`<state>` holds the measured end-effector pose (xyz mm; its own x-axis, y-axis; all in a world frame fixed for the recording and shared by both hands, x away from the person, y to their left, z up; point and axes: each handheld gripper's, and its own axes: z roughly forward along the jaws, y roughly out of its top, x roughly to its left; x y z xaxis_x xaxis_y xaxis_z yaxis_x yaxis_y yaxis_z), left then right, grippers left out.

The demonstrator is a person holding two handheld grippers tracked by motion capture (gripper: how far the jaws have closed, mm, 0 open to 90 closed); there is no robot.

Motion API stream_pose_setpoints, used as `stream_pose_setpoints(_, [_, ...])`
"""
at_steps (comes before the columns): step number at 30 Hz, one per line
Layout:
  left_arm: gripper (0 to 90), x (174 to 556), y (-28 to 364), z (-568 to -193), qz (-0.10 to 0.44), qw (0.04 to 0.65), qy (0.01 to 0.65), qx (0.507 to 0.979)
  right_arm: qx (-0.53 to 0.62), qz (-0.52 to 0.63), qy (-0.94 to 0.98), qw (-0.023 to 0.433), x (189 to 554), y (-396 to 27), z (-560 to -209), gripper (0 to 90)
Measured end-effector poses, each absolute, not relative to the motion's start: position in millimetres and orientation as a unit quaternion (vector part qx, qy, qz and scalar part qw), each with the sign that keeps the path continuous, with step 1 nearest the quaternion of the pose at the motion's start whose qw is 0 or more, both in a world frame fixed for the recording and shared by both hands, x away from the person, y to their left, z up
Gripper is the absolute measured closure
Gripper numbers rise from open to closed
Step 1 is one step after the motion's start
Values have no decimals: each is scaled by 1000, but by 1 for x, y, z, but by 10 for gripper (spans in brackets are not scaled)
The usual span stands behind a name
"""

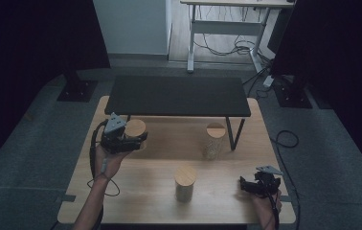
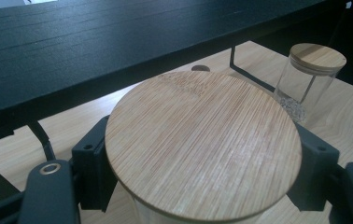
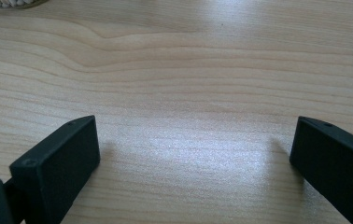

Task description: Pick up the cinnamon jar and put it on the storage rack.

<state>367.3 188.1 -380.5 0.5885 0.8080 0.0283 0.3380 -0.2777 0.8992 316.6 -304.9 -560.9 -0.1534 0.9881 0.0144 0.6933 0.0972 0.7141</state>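
Clamping the left claw (image 2: 202, 186) on a bamboo-lidded jar (image 2: 202, 144); right claw (image 3: 193, 163) gapes wide, empty.

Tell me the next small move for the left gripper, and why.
Probably lift the jar straight up a little. The left gripper is shut on it below the bamboo lid, beside the black shelf, and the right gripper rests open, well clear.

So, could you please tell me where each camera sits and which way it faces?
High view: above the person's side, looking forward and down on the wooden table; both forearms and tongs show.
Left gripper view: on the left tongs, looking past the held jar toward the black shelf.
Right gripper view: on the right tongs, jaws apart, facing bare tabletop.
Shared: high and left views both show the right-hand jar.
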Motion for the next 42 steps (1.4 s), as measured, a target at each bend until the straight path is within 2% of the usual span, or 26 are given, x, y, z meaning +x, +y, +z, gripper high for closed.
stream_pose_setpoints(42, [250,379,185,-337,260,465,366,763,602,299,698,247,317,-305,-561,9])
